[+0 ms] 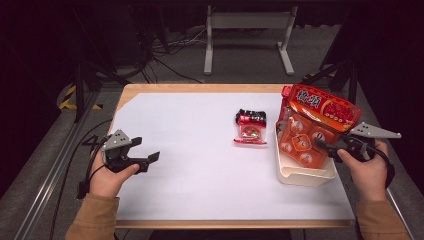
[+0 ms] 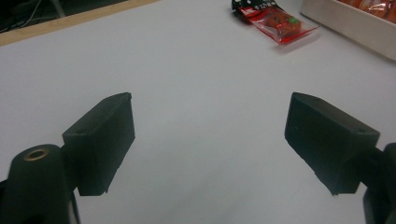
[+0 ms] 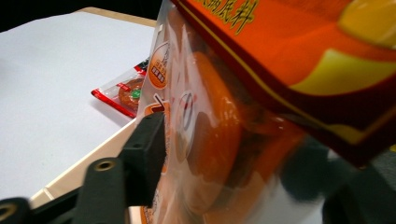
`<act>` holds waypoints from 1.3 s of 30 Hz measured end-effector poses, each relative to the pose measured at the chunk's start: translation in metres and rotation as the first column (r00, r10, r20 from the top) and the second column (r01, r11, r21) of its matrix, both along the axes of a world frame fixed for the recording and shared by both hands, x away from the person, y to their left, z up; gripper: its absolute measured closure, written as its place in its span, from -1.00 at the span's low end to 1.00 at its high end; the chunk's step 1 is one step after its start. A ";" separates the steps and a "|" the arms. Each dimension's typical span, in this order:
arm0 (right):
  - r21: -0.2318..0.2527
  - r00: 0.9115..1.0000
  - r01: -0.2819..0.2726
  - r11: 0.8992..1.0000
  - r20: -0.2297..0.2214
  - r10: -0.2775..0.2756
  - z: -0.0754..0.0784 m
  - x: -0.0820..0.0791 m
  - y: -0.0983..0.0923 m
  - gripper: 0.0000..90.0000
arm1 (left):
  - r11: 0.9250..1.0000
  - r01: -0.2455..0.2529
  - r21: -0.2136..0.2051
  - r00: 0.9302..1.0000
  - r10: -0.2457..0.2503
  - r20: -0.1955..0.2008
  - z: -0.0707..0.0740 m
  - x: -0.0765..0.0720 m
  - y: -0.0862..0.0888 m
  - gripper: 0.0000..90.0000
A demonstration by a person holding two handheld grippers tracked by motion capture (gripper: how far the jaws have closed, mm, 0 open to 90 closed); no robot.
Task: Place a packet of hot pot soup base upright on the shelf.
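A cream tray (image 1: 305, 176) at the right of the white table holds a clear orange snack packet (image 1: 300, 142) standing on edge. A large red-orange bag (image 1: 322, 107) leans over the top of it. My right gripper (image 1: 322, 146) reaches into the tray from the right. In the right gripper view the orange packet (image 3: 210, 140) stands between the jaws of that gripper (image 3: 229, 144), which stand open; the far jaw shows blurred through the plastic. A small red snack packet (image 1: 251, 131) lies flat at mid-table. My left gripper (image 1: 146, 149) rests at the left, open, with nothing in it (image 2: 211, 100).
The white table top (image 1: 200, 165) is bare between the left gripper and the tray. The tray's long wall (image 2: 355, 28) shows beyond the small red packet (image 2: 278, 21). A metal stand (image 1: 247, 30) and cables lie on the floor behind the table.
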State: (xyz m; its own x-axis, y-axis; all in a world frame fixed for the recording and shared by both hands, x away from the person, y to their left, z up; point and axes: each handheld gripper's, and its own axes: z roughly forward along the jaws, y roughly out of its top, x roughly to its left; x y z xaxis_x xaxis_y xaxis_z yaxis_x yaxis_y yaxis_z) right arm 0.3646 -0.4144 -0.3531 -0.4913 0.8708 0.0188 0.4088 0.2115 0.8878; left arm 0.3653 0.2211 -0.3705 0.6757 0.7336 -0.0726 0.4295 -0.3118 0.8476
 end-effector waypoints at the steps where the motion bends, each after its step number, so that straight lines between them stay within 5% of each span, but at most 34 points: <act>1: 0.003 1.000 0.004 1.000 0.005 -0.004 0.001 -0.001 0.000 -0.23 | 1.000 0.000 0.001 1.000 0.000 0.001 0.000 0.000 0.000 -0.62; 6: 0.013 0.998 0.033 0.999 0.061 -0.034 0.009 -0.010 -0.006 -0.45 | 1.000 0.003 0.001 1.000 -0.003 0.000 0.000 0.000 0.000 -0.62; 27: -0.046 0.987 0.094 0.994 0.135 -0.087 0.043 -0.057 -0.011 -0.52 | 1.000 0.006 -0.010 1.000 -0.006 -0.004 0.000 0.000 -0.001 -0.62; 34: -0.034 0.986 0.050 0.998 0.159 -0.044 0.045 -0.070 0.004 -0.52 | 1.000 0.013 -0.013 1.000 -0.013 0.000 0.001 0.000 -0.002 -0.62; 39: -0.004 0.987 -0.040 0.999 0.153 0.040 0.043 -0.075 0.023 -0.52 | 0.999 0.018 -0.034 1.000 -0.018 0.006 0.000 0.001 -0.003 -0.64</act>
State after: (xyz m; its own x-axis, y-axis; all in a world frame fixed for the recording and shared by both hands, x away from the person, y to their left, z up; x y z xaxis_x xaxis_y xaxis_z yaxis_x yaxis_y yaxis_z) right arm 0.2901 -0.3910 -0.3098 -0.5228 0.8504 -0.0596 0.2598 0.2256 0.9389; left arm 0.3661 0.2179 -0.3702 0.6892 0.7185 -0.0936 0.4190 -0.2899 0.8605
